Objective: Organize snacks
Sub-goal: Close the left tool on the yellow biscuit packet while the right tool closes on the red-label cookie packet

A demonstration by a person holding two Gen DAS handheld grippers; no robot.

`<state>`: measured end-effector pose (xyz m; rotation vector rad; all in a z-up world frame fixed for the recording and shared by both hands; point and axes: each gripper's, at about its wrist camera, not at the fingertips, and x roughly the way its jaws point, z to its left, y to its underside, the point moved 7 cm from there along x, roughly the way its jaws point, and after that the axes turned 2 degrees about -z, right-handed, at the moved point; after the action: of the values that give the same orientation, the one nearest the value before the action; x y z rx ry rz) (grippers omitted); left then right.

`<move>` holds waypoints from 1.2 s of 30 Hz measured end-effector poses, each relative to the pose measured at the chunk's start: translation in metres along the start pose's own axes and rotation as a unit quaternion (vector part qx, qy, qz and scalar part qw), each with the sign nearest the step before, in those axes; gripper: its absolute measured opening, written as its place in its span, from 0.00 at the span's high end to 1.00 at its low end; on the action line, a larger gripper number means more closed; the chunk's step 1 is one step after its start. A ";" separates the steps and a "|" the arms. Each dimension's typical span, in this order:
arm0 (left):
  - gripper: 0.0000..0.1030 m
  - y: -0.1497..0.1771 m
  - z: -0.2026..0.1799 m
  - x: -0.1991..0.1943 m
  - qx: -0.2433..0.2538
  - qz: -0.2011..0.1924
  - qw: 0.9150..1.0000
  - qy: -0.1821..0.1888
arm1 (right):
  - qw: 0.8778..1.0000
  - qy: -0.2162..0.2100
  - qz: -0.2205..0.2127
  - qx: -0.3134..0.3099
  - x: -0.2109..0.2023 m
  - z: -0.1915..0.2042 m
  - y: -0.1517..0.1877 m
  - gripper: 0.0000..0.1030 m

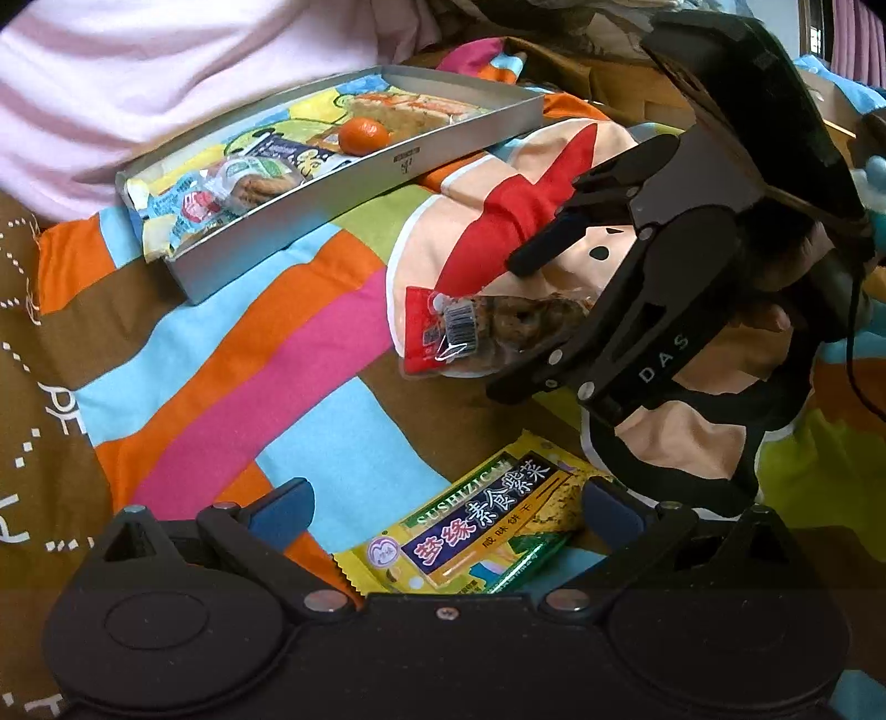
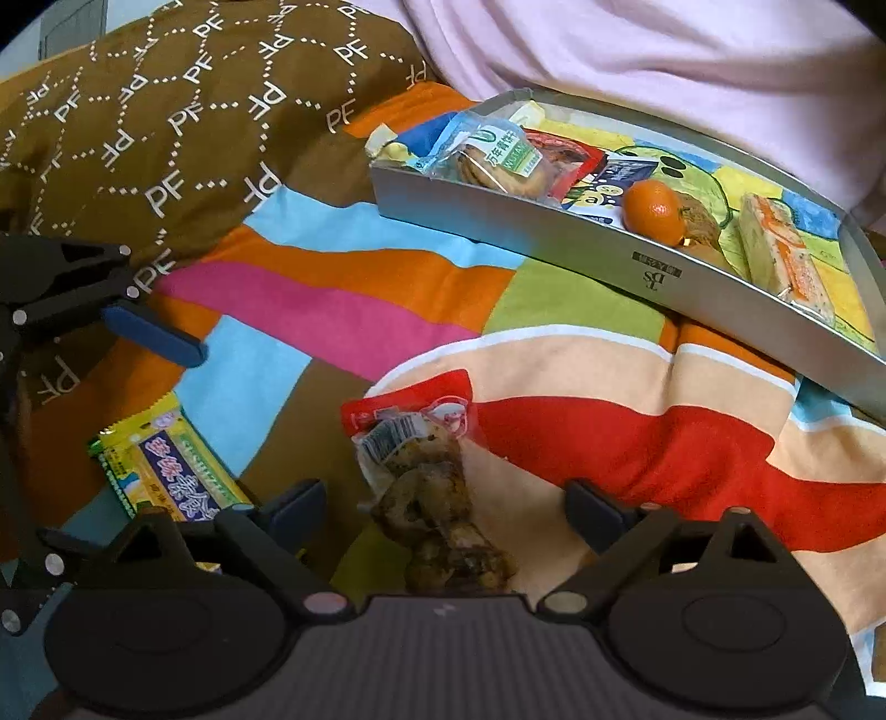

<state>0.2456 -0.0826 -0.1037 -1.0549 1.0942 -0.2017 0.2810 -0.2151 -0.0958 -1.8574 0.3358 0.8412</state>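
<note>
Here, on a bed under a striped quilt point(image 2: 343, 310), we hold two claws over loose snacks. The left wrist view shows the right claw point(image 1: 512, 321) from outside, its jaws spread either side of a clear-and-red packet of brown snack point(image 1: 487, 332); the pads do not press it. The right wrist view shows that same packet point(image 2: 421, 476) lying between the right claw's point(image 2: 443, 504) wide jaws, and only there do we see the left claw's blue finger point(image 2: 155, 335) from the side. The left claw point(image 1: 443, 509) stands open above a yellow biscuit packet point(image 1: 482, 531), which lies on the quilt. Open quilt lies between the loose packets and the grey tray point(image 2: 554, 249). The tray rests against pink bedding point(image 2: 637, 50) and holds a tangerine point(image 2: 653, 213), a wrapped cake slice point(image 2: 786, 255) and several wrapped biscuits point(image 2: 498, 160).
</note>
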 end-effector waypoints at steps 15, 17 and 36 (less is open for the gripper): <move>0.06 0.009 -0.005 0.000 -0.046 0.081 0.989 0.116 | 0.999 0.024 0.041 0.025 -0.009 -0.001 0.022 0.40; 0.06 0.011 -0.007 -0.001 -0.055 0.091 0.986 0.132 | 0.997 0.026 0.049 0.044 -0.014 -0.003 0.028 0.40; 0.10 0.009 -0.027 0.001 -0.146 0.088 0.979 0.109 | 0.970 -0.003 0.093 0.223 -0.066 -0.009 0.077 0.43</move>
<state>0.2212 -0.0947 -0.1123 -1.2084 1.4399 -0.0143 0.1933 -0.2662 -0.1018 -1.4189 0.6475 0.8168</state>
